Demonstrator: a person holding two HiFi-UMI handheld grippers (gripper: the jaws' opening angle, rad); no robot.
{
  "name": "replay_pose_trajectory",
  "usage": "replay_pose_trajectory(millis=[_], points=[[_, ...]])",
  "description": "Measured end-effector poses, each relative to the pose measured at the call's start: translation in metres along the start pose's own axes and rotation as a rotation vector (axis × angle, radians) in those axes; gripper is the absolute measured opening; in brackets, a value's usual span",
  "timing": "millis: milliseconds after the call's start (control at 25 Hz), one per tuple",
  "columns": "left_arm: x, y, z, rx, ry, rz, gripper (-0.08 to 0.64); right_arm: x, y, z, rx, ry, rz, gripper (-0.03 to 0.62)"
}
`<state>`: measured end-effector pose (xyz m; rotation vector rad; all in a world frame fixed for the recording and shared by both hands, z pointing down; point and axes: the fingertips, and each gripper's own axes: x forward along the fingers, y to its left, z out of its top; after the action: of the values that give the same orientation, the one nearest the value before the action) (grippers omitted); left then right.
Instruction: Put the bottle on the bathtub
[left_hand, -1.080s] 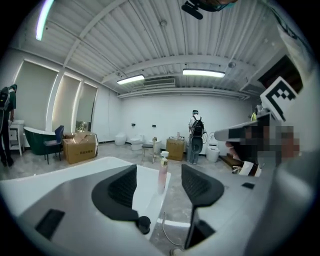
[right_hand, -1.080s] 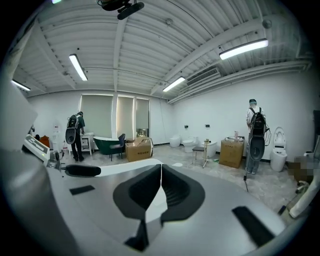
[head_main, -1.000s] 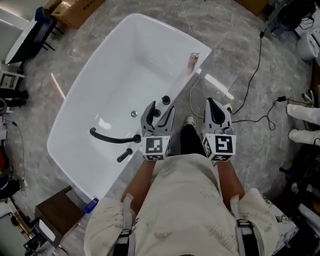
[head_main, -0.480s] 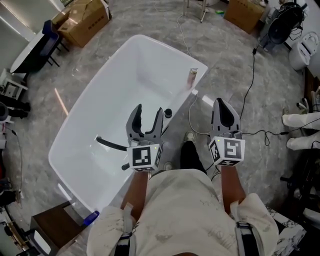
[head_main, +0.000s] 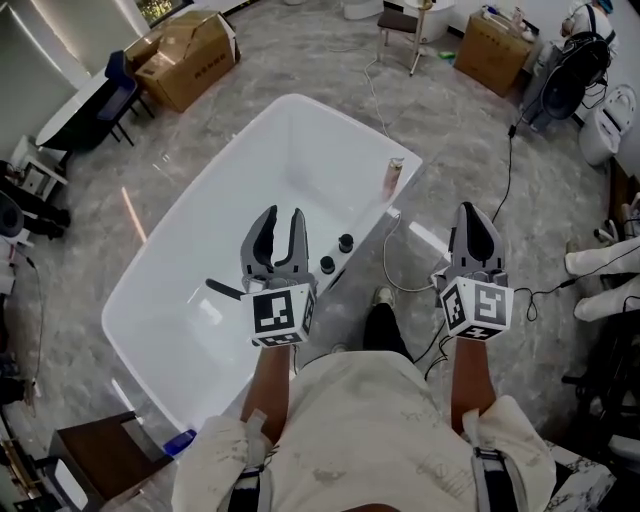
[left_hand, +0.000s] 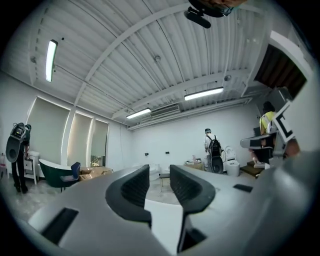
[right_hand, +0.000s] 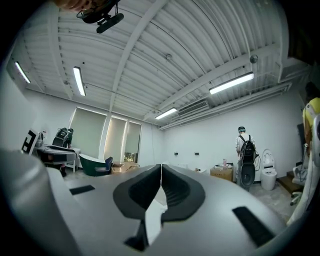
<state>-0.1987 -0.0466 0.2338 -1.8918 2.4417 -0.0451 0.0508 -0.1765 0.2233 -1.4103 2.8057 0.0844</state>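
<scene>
- The bottle (head_main: 393, 177) stands upright on the bathtub (head_main: 225, 200) rim, at its far right corner
- The left hand-held gripper (head_main: 283, 216) is released and empty; the right hand-held gripper (head_main: 474, 212) is clenched on nothing
- Placement looks done, so steer both grippers clear of that corner

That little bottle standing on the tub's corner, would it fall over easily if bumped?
Probably: the bottle looks tall and slim, upright on the bathtub and its narrow rim, so a nudge might tip it. Once down, its seemingly round body would likely roll. The glossy rim looks slippery too.
</scene>
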Motion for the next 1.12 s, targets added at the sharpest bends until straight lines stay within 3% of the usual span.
replay_pose_trajectory(millis=[120,400,760,1120], points=[[-0.006,0.007,0.005,-0.012,-0.012,0.002,0.075,-0.003,0.006,0.005,-0.014,-0.006,0.004,-0.009],[-0.010,0.007,0.010,0.005,-0.024,-0.010,0.009,-0.007,0.013,0.010,-0.021,-0.021,0.005,-0.009],[-0.010,-0.002,0.011,0.036,-0.026,-0.037,0.005,-0.013,0.027,0.016,-0.042,-0.063,0.049,-0.009],[-0.010,-0.009,0.008,0.054,-0.021,-0.046,0.005,-0.014,0.022,0.009,-0.050,-0.048,0.033,-0.010]])
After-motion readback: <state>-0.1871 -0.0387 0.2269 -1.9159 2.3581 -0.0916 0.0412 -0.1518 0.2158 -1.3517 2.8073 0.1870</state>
